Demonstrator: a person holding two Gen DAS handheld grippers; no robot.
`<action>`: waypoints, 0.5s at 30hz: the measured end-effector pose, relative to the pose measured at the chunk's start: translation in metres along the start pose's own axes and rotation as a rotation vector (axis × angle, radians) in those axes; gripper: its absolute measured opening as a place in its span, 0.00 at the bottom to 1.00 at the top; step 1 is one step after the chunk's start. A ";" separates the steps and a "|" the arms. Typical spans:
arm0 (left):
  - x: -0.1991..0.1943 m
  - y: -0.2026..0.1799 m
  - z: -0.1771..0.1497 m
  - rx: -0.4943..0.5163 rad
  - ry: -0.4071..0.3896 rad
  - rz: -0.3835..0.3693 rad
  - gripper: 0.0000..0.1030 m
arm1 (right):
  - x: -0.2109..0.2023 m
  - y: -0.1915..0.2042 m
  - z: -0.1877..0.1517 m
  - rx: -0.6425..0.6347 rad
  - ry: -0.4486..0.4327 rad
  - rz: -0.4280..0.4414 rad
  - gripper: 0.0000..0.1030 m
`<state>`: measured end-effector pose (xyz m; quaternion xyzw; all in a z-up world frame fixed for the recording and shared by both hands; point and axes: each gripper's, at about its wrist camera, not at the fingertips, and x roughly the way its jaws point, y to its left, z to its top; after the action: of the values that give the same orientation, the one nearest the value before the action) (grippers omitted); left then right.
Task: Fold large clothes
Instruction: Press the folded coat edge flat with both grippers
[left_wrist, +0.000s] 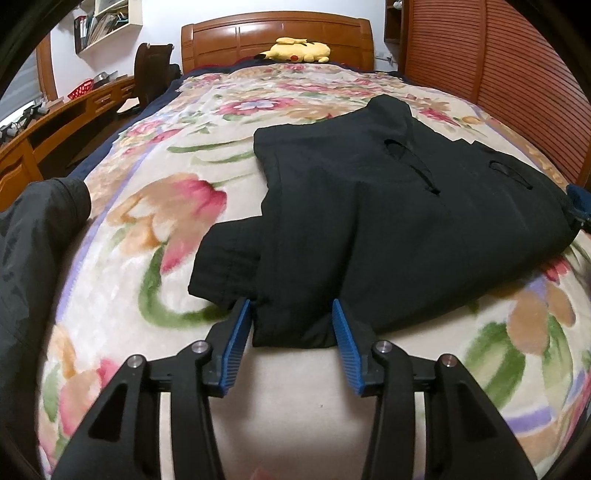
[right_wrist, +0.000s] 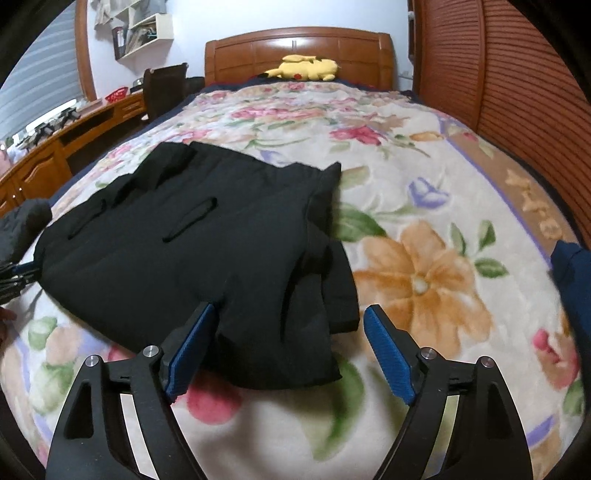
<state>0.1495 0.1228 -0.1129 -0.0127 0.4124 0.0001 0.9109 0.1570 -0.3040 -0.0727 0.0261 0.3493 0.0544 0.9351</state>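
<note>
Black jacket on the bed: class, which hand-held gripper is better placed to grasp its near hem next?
Probably left: the left hand-held gripper already straddles the black jacket hem; the right hand-held gripper spans it wider.

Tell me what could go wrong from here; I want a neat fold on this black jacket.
The left gripper is open around only a narrow corner of the black fabric jacket, so closing may catch one layer and spoil the fold. The right gripper straddles stacked hem layers; lifting could drag them apart on the plush floral blanket.
</note>
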 end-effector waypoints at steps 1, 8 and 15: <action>0.001 0.000 0.000 -0.003 0.001 -0.002 0.44 | 0.004 0.001 -0.002 0.001 0.009 0.002 0.82; 0.001 0.005 0.001 -0.021 0.003 -0.013 0.47 | 0.022 0.009 -0.013 -0.023 0.051 -0.001 0.82; 0.000 0.007 0.006 -0.020 0.011 -0.016 0.47 | 0.026 0.004 -0.019 0.009 0.054 0.031 0.83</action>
<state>0.1536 0.1297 -0.1089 -0.0252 0.4173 -0.0033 0.9084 0.1636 -0.2970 -0.1040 0.0341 0.3744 0.0681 0.9241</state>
